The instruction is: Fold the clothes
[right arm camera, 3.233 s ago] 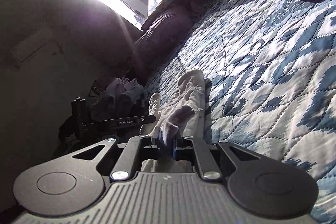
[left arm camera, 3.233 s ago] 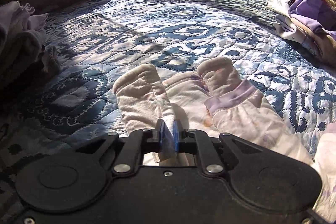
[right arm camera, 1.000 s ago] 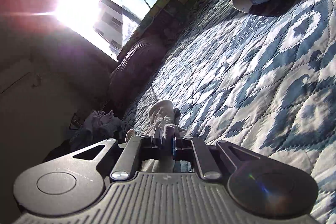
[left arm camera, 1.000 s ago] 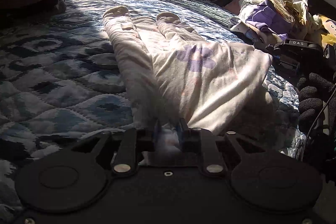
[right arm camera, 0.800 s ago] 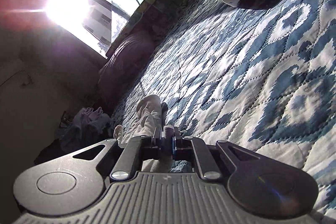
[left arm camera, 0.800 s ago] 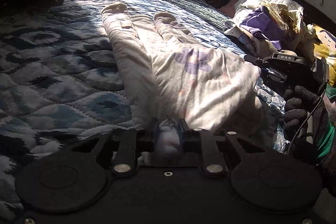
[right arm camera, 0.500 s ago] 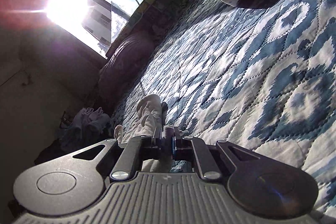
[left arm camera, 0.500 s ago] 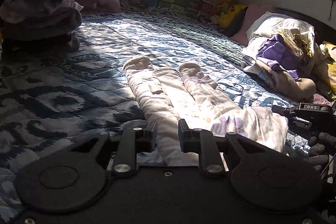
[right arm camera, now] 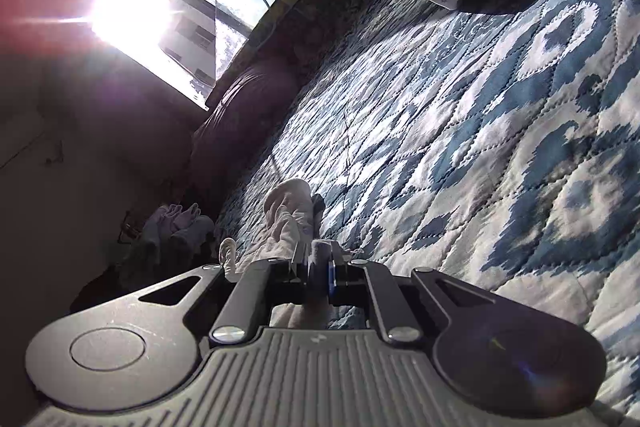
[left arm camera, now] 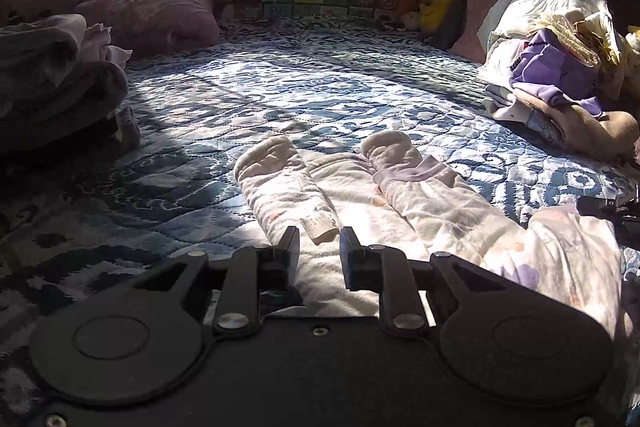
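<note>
1. Pale footed sleepsuit (left arm camera: 360, 195) lies flat on the blue quilted bed (left arm camera: 280, 87), feet pointing to the far side.
2. Left hand-held gripper (left arm camera: 319, 251): jaws parted, nothing between them, poised just above the sleepsuit's near part.
3. Right hand-held gripper (right arm camera: 320, 269): jaws closed tight, pinching a fold of the sleepsuit (right arm camera: 290, 223).
4. Stack of folded clothes (left arm camera: 52, 79) far left; loose clothes pile (left arm camera: 556, 75) far right.

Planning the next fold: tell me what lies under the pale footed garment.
The pale footed garment lies flat on the blue patterned quilt, which shows all around it. Whatever is directly beneath the cloth is covered.
</note>
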